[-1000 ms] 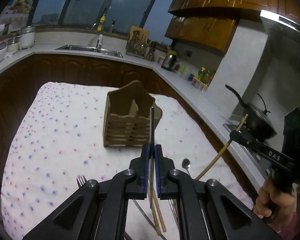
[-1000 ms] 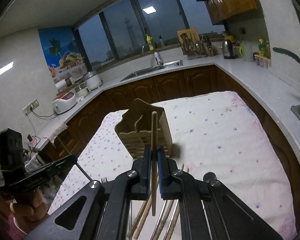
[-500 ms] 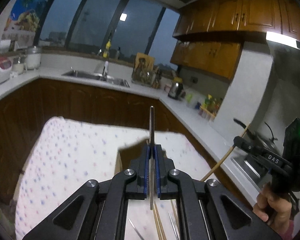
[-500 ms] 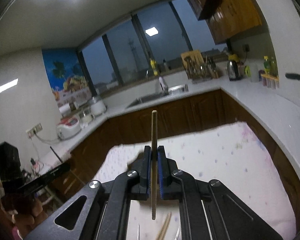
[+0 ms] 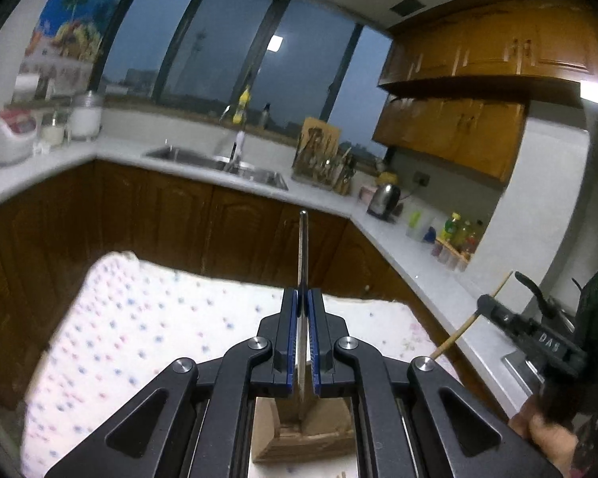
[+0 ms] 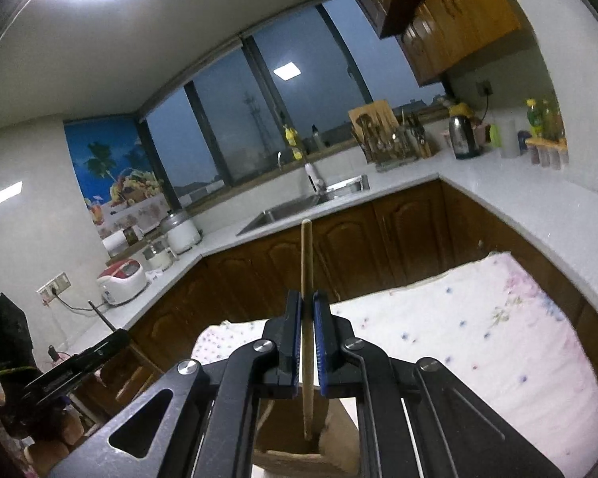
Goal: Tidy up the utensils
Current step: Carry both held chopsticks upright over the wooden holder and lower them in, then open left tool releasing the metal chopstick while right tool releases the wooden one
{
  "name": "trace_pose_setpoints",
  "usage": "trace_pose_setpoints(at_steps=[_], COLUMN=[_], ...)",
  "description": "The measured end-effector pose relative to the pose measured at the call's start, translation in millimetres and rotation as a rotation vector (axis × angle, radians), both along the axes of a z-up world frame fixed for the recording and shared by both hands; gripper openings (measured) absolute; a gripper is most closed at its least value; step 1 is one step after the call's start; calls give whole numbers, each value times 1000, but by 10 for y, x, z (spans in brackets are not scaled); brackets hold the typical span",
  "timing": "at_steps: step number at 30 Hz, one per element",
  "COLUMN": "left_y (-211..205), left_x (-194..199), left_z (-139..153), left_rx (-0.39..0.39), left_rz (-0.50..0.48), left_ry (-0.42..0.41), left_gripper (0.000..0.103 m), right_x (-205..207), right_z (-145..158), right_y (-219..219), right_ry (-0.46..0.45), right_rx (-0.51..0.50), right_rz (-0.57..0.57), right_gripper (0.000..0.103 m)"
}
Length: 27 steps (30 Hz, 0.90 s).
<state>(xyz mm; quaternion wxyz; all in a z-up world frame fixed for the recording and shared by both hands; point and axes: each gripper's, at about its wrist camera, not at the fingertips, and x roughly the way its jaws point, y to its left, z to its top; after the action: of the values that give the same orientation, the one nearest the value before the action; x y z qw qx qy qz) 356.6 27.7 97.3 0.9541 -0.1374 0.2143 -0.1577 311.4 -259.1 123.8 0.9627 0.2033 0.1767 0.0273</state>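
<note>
My left gripper (image 5: 303,298) is shut on a thin metal utensil handle (image 5: 303,247) that stands upright, its lower end over the wooden utensil holder (image 5: 307,426) just below the jaws. My right gripper (image 6: 307,298) is shut on a wooden chopstick (image 6: 307,263), also upright, whose lower tip reaches the top of the wooden holder (image 6: 335,426). The holder stands on a table under a white dotted cloth (image 5: 131,334). The right gripper (image 5: 482,306) with its chopstick shows at the right edge of the left wrist view. The left gripper (image 6: 117,336) shows at the lower left of the right wrist view.
A white kitchen counter (image 5: 402,247) with brown cabinets wraps around behind the table. On it are a sink (image 5: 219,163), a kettle (image 5: 384,197), bottles and a rice cooker (image 6: 121,281). A person's hand (image 5: 546,434) holds the right gripper.
Both grippers moved forward over the table, each still holding its utensil. The holder, once ahead of them, now lies directly under the jaws. The loose utensils on the cloth have left view.
</note>
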Motion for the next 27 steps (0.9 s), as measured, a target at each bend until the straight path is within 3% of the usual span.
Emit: trace_pose_setpoints(at_steps=[4,11,23,27], left_y=[-144,-279,-292,-272], left_x=[248,587,635,583], left_z=[-341,-568,-451,-433], left_rx=[-19,-2,26,42], left_rz=[11,28,21,16], left_ry=[44,89,110,116], left_gripper=[3,3,4,4], right_x=[133,252,302,323], right_z=[-270,-531,-527,-549], right_y=[14,63,58,73], right_ry=[21,64,85,104], right_rx=[30,39,23,31], right_rz=[2,9,25,34], right_gripper=[6,6,7,13])
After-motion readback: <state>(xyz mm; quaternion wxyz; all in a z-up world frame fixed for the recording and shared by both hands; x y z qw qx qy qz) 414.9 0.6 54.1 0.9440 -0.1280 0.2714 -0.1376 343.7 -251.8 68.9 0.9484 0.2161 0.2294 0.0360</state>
